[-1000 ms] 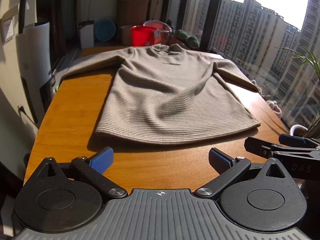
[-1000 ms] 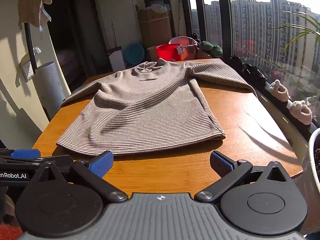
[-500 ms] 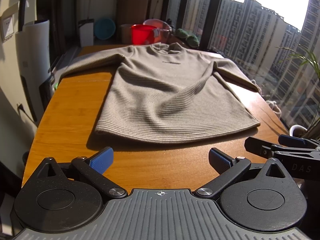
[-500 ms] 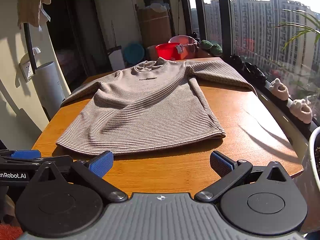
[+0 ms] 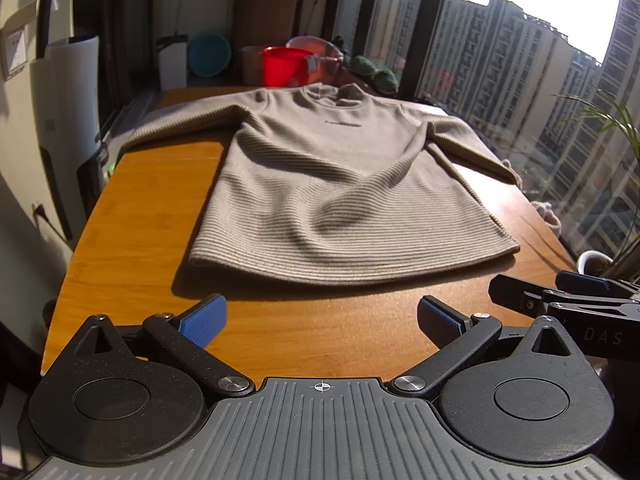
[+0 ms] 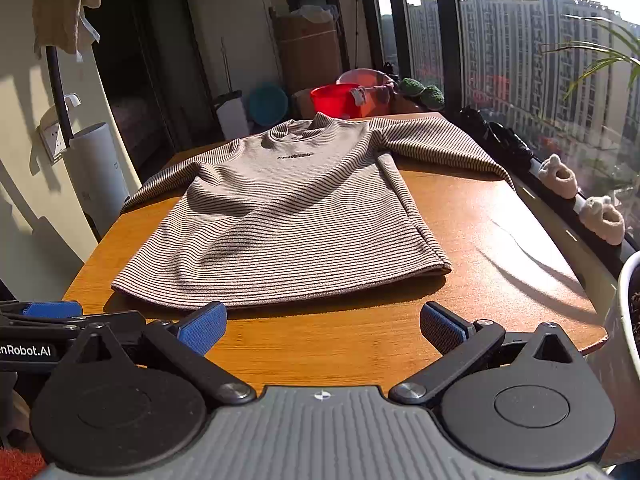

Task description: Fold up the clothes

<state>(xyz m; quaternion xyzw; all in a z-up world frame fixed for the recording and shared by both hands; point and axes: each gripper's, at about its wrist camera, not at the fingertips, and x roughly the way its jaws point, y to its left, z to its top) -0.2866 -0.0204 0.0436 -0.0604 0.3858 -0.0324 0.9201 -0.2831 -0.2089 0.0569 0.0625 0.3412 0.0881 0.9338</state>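
Striped sweater [image 5: 340, 184] flat on table [image 5: 132, 208], both claws – left [image 5: 320, 322], right [image 6: 322, 326] – released, seemingly hovering short of hem

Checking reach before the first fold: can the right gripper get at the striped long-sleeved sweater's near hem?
Probably yes: the right gripper is open, and only bare wooden table lies before the sweater's hem.

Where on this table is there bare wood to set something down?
Bare table lies right of the striped sweater, a strip runs between its hem and both open grippers, and wood shows left of it. The far end is crowded by a red bucket.
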